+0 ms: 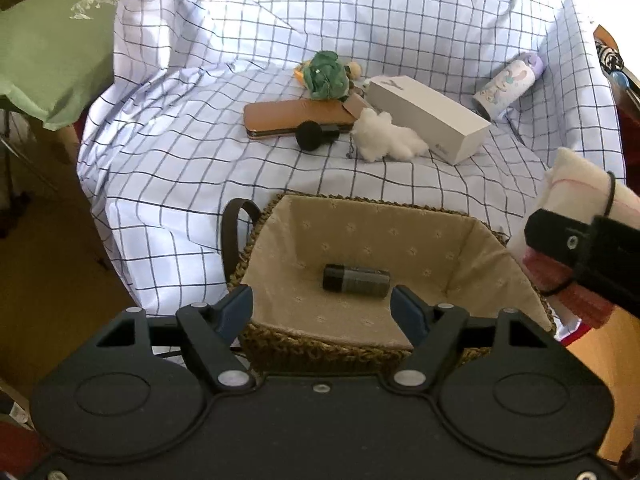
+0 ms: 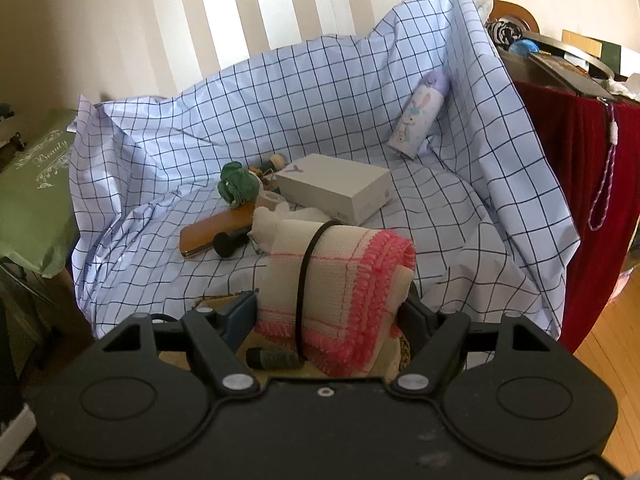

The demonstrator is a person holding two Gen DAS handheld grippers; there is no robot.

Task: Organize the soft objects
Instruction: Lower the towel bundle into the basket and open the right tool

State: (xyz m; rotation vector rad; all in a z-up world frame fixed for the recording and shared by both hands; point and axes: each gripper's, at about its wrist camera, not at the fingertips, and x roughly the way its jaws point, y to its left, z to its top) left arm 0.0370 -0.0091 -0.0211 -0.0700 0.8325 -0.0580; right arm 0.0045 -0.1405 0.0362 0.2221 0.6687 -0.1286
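My right gripper (image 2: 328, 312) is shut on a rolled cream towel with a pink fringe (image 2: 344, 276), bound by a black band. It also shows in the left wrist view (image 1: 576, 208), just right of a woven basket (image 1: 280, 344) with a beige liner. A grey rolled cloth (image 1: 356, 279) lies in the basket. My left gripper (image 1: 322, 312) is open and empty over the basket's near rim. A white fluffy toy (image 1: 384, 138) and a green plush (image 1: 326, 76) lie further back on the checked sheet.
On the sheet lie a white box (image 1: 428, 120), a brown case (image 1: 292, 118), a black round object (image 1: 310, 136) and a patterned bottle (image 1: 510, 84). A green cloth (image 1: 52, 48) lies at the left. A red-draped table (image 2: 588, 184) stands at the right.
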